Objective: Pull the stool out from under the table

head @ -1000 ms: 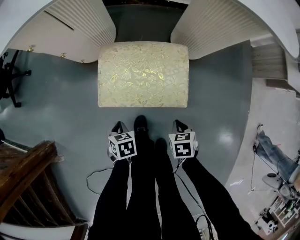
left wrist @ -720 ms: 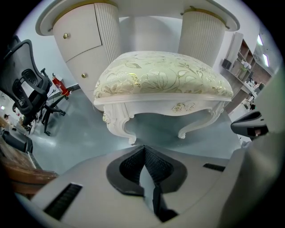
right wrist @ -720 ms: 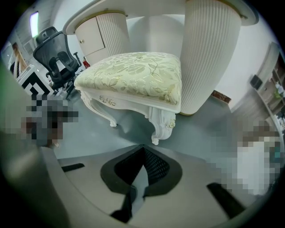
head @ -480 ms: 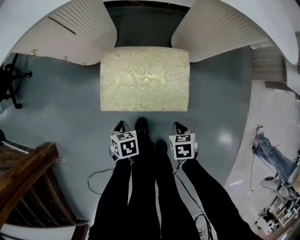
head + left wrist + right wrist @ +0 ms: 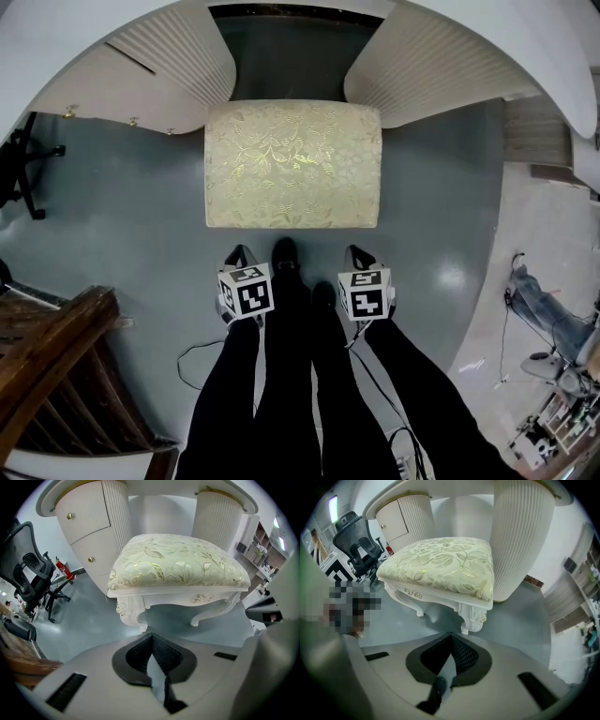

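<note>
The stool [image 5: 292, 164], with a cream floral cushion and carved white legs, stands on the grey floor. Its back edge lies between the white table's two ribbed pedestals [image 5: 178, 47]. My left gripper [image 5: 239, 251] and right gripper [image 5: 359, 251] hang side by side just short of the stool's front edge, pointing steeply down and touching nothing. Both are shut and hold nothing. In the left gripper view the stool [image 5: 178, 564] lies ahead of the closed left gripper [image 5: 151, 639]. The right gripper view shows the stool's [image 5: 440, 564] corner leg just beyond the closed right gripper [image 5: 451, 639].
The person's dark-trousered legs [image 5: 300, 375] stand between and behind the grippers. A black office chair [image 5: 19, 159] is at the left, brown wooden furniture [image 5: 56, 375] at the lower left. A thin cable [image 5: 192, 361] loops on the floor. Clutter [image 5: 553, 356] sits at the right.
Stool and table together sit slightly lower in the head view, as the view has shifted. The grippers have kept their place and stay shut.
</note>
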Tool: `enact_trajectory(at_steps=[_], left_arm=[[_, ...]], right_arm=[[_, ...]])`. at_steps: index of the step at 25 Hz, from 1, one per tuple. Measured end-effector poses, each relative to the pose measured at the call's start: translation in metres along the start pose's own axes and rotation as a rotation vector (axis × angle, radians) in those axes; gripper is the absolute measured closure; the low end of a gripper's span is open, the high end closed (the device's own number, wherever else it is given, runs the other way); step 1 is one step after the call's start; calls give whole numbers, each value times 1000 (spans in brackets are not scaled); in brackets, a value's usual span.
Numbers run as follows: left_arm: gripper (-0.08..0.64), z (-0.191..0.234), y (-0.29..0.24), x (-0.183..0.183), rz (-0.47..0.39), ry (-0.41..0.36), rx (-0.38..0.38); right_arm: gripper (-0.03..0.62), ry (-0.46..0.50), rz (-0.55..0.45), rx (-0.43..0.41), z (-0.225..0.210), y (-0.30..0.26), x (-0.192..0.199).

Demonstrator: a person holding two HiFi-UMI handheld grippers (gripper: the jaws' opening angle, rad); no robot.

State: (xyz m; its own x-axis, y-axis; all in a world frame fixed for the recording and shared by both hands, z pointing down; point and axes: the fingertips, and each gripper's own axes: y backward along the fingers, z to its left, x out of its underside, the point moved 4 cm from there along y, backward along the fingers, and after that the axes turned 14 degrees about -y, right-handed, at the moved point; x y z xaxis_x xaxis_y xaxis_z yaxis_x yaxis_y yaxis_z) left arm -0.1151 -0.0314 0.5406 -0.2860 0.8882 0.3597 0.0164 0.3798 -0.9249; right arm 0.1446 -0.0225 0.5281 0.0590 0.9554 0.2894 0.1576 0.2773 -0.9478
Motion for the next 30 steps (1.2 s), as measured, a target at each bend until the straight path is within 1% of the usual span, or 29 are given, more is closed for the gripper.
enact_trajectory(at_steps=[5,12,15,19,24,30], left_arm=[[554,1,0,-2,5,13,8],[552,5,-2,-4,2,17,15],[554,9,-3,-5,-3,10,14],[554,13,-3,-3,17,50,25],[554,20,-4,-1,16,48,32],[552,25,-6,10,41,83,37]], right_arm=[[591,29,5,-6,3,0,0],[591,34,9,1,0,-1,-3],[591,25,7,5,0,0,-3],[590,16,6,8,1,0,1],[589,5,5,7,5,0,5],[589,-21,-7,4,3,-1,4]])
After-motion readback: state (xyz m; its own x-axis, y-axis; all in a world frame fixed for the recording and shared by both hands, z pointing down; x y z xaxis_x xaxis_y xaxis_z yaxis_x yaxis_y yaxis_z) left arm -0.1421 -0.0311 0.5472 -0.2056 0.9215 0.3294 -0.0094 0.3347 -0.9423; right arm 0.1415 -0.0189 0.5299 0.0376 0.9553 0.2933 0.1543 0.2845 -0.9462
